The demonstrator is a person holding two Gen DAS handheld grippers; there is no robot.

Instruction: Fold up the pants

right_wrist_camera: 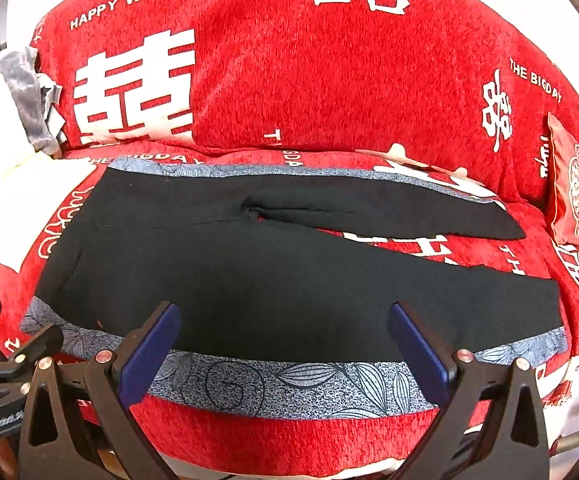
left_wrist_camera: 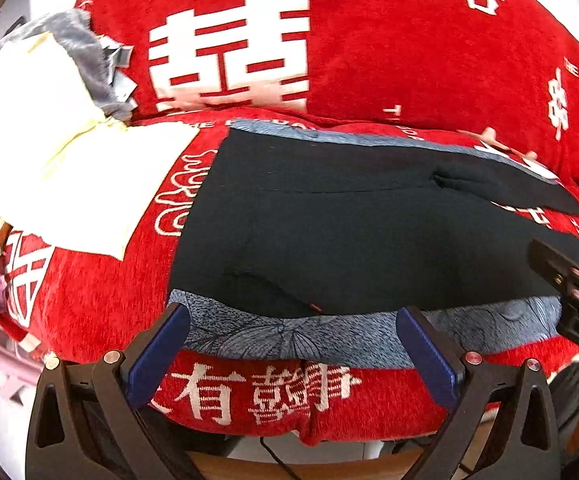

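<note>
Black pants (right_wrist_camera: 249, 272) lie flat on a blue-grey leaf-patterned cloth (right_wrist_camera: 297, 384), waistband to the left and two legs splayed to the right with a red gap between them. In the left wrist view the pants (left_wrist_camera: 349, 240) fill the middle. My left gripper (left_wrist_camera: 293, 324) is open just in front of the pants' near edge, holding nothing. My right gripper (right_wrist_camera: 285, 320) is open too, its blue fingertips over the near edge of the lower leg, nothing between them. The right gripper's body (left_wrist_camera: 569, 280) shows at the right edge of the left wrist view.
Everything rests on a red sofa cover (right_wrist_camera: 329, 80) with white wedding lettering. A white and pale yellow garment (left_wrist_camera: 49, 140) and a grey fleece piece (left_wrist_camera: 85, 60) lie at the left. A red patterned packet (right_wrist_camera: 573, 192) sits at the right.
</note>
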